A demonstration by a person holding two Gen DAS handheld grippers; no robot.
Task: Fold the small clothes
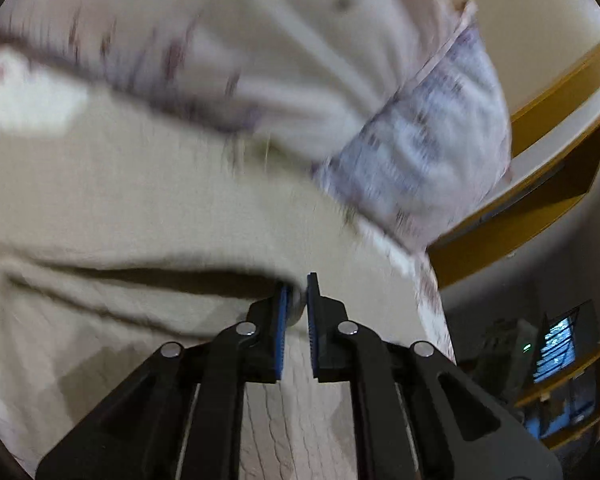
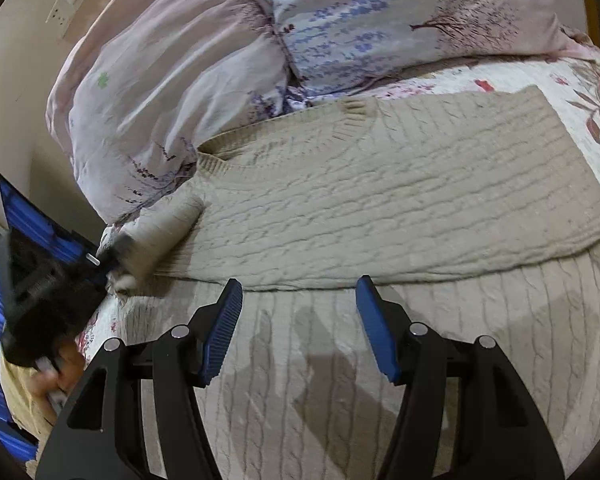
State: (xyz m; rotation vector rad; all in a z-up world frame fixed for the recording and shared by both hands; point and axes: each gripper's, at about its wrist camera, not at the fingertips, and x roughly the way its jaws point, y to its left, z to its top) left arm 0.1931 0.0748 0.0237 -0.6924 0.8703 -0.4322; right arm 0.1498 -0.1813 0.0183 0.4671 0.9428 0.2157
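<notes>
A beige cable-knit sweater [image 2: 380, 200] is spread on a bed with a floral quilt [image 2: 592, 92], and fills most of the right wrist view. One part of it is folded over, its edge running from 9 to 3 o'clock across the middle of that view, just beyond the fingertips. A ribbed hem or neckline is seen at about 11 o'clock, beside a pile of floral pillows [image 2: 220, 60] that occupies the upper part from 10 to 2 o'clock.

The right gripper [image 2: 298, 320] is held over the lower layer of the sweater with its blue pads [image 2: 220, 340] wide apart. Nothing is held between them, and whether the tips touch the knit cannot be told.

At 9 o'clock in the same view the left gripper [image 2: 112, 256] is seen, blurred, with a rolled sleeve [image 2: 164, 236] of the sweater at its tip. A hand [image 2: 56, 376] is glimpsed behind it at 8 o'clock.

In the left wrist view, which is blurred, the left gripper [image 1: 298, 300] has its pads [image 1: 282, 332] drawn close together, with only a narrow gap between them. A bunch of pale knit [image 1: 296, 308] is clamped between the tips. The sweater [image 1: 140, 200] spreads from 7 to 12 o'clock, and a pillow [image 1: 428, 152] lies at 2 o'clock. A wooden shelf [image 1: 540, 208] is seen at 3 o'clock.
</notes>
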